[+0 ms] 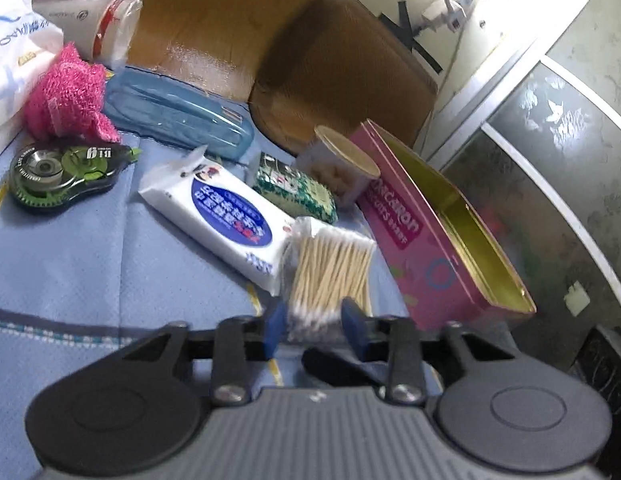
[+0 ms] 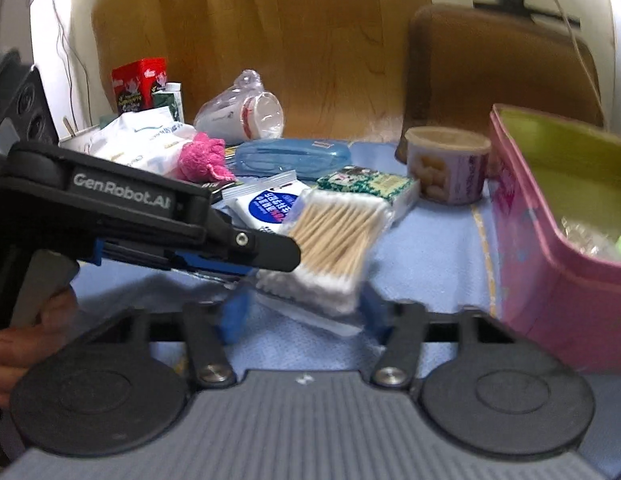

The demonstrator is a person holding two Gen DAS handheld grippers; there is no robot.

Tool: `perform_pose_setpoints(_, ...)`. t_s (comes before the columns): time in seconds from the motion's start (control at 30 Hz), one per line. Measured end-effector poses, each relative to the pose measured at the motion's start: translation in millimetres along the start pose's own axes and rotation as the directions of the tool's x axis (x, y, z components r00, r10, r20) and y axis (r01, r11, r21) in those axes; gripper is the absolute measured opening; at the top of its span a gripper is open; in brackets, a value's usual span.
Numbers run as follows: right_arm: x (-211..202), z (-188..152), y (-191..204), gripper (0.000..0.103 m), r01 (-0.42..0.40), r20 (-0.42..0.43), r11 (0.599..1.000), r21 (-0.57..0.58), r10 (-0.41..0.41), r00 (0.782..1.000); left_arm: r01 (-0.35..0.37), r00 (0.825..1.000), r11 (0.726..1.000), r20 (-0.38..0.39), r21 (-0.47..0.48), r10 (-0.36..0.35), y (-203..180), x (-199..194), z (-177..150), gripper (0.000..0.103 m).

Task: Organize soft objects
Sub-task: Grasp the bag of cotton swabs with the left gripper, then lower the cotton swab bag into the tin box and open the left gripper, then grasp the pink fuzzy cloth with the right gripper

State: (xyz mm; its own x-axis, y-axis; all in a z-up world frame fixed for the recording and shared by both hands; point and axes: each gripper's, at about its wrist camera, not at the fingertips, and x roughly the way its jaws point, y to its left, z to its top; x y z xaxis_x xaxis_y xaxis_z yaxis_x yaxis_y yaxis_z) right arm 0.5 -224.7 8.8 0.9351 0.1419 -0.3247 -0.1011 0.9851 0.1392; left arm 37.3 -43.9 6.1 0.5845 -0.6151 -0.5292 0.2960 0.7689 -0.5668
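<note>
One bag of cotton swabs (image 1: pixel 330 268) was gripped at its near end by the left hand-held gripper (image 1: pixel 314 326), above the blue-covered tabletop (image 1: pixel 70 264). The right hand-held gripper (image 2: pixel 300 314) stood open around the same bag, its pads apart from it. One pink tin (image 1: pixel 426 248), one tissue pack (image 1: pixel 226 216) and one pink cloth (image 1: pixel 66 96) were seen nearby.
</note>
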Motion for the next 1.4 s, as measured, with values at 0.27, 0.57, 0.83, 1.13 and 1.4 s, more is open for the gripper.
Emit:
perform_pose_setpoints(0.27, -43.1, 8.4, 6.0, 0.037, 0.139, 0.223, 0.987, -0.078, -0.118, 0.968, 0.077, 0.994, 0.994, 0.068, 0.083, -0.083, -44.8, -18.8, 19.1, 0.026)
perform_pose_setpoints(0.57, -72.2, 16.0, -69.5, 0.037, 0.340, 0.297, 0.938, 0.066, -0.344, 0.891, 0.123, 0.992, 0.951, -0.002, 0.285, -0.128, -139.9, 62.2, 50.7, 0.027)
perform_pose_setpoints(0.83, -40.7, 32.2, -145.1, 0.042, 0.346, 0.145, 0.923, 0.165, -0.370, 0.918, 0.043, 0.998, 0.967, -0.061, 0.250, -0.029, -165.7, 149.0, 69.5, 0.029)
perform_pose_setpoints(1.13, -57.4, 15.5, -134.5, 0.051, 0.379, 0.263, 0.890, 0.252, -0.440, 0.859, 0.074, 0.995, 0.959, 0.048, 0.274, -0.090, -149.0, 86.5, 57.9, 0.029)
perform_pose_setpoints(1.4, -42.8, 44.5, -58.2, 0.041, 0.012, 0.274, 0.991, 0.130, -0.047, 0.960, -0.173, 0.975, 0.976, 0.160, 0.131, 0.151, -6.1, -38.9, 24.4, 0.029)
